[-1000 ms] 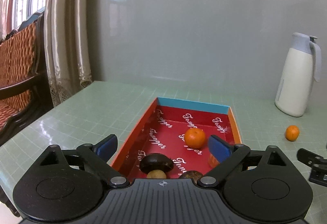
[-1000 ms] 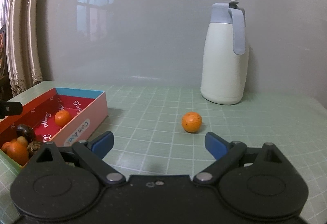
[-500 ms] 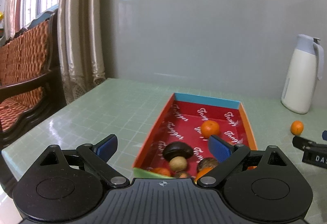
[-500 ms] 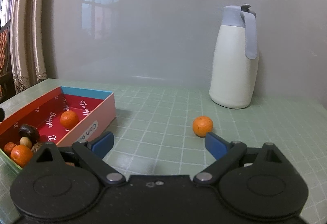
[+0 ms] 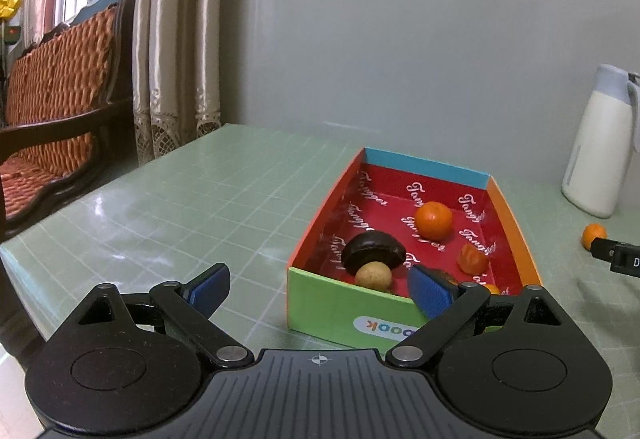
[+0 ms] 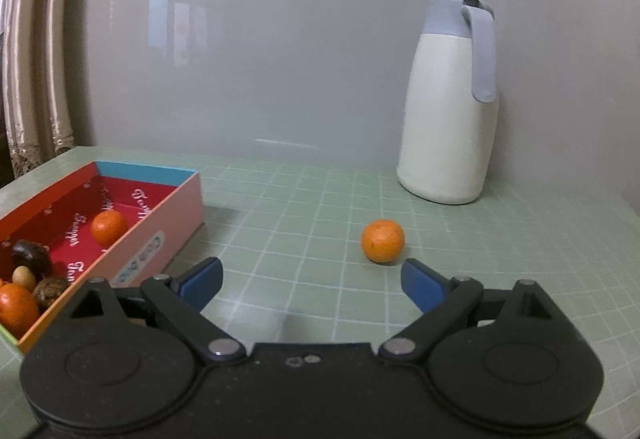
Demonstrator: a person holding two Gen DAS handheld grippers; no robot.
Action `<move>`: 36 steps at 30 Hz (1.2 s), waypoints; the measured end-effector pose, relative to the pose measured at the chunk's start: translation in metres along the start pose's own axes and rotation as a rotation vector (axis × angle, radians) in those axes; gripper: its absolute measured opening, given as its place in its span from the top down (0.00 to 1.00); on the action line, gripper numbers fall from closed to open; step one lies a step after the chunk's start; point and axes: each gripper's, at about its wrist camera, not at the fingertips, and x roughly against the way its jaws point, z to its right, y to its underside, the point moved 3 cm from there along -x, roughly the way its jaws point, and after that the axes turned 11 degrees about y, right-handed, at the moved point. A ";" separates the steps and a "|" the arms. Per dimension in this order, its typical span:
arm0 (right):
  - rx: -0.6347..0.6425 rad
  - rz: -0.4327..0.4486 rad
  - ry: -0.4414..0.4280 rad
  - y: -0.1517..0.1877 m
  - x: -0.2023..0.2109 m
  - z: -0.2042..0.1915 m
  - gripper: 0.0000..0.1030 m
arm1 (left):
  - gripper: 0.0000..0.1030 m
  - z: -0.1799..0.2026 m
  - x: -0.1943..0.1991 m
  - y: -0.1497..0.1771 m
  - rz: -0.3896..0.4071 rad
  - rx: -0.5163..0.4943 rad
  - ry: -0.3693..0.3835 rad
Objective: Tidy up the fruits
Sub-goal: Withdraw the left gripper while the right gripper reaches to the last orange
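1. The left claw (image 5: 320, 289) is standing wide open with nothing between its blue pads, hovering over the green gridded worktop (image 5: 192, 207).
2. Just ahead of the left claw and a little to its right, the open box (image 5: 340, 303) is sitting on the worktop, its green near wall facing the claw; the claw's right pad is overlapping that near wall in the view, and whether they are touching cannot be told.
3. Inside the box, nearest the left claw, a small tan round fruit (image 5: 373, 275) is lying against a dark brown fruit (image 5: 374, 247) just behind it; a small reddish-orange piece (image 5: 472, 259) is lying to their right, and an orange mandarin (image 5: 433, 219) is sitting farther in, toward the blue far wall.
4. The right claw (image 6: 312, 281) is also gaping wide and is gripping nothing, held low above the worktop.
5. Just beyond the right claw's right pad, a loose mandarin (image 6: 382, 241) is resting on the worktop, outside the box and apart from the pad.
6. Left of the right claw, the box is showing its pink side wall.
7. Far ahead of the right claw, to the right, a white jug (image 6: 450, 111) with a grey-blue lid and handle is standing upright near the grey wall (image 6: 280, 59).
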 end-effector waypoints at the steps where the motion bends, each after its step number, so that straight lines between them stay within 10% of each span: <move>1: 0.000 -0.002 0.005 0.000 -0.002 0.001 0.07 | 0.08 0.000 -0.001 0.000 0.001 0.003 0.002; 36: -0.018 -0.133 0.075 -0.014 -0.100 0.022 0.27 | 0.01 -0.004 -0.006 0.005 0.022 0.026 -0.006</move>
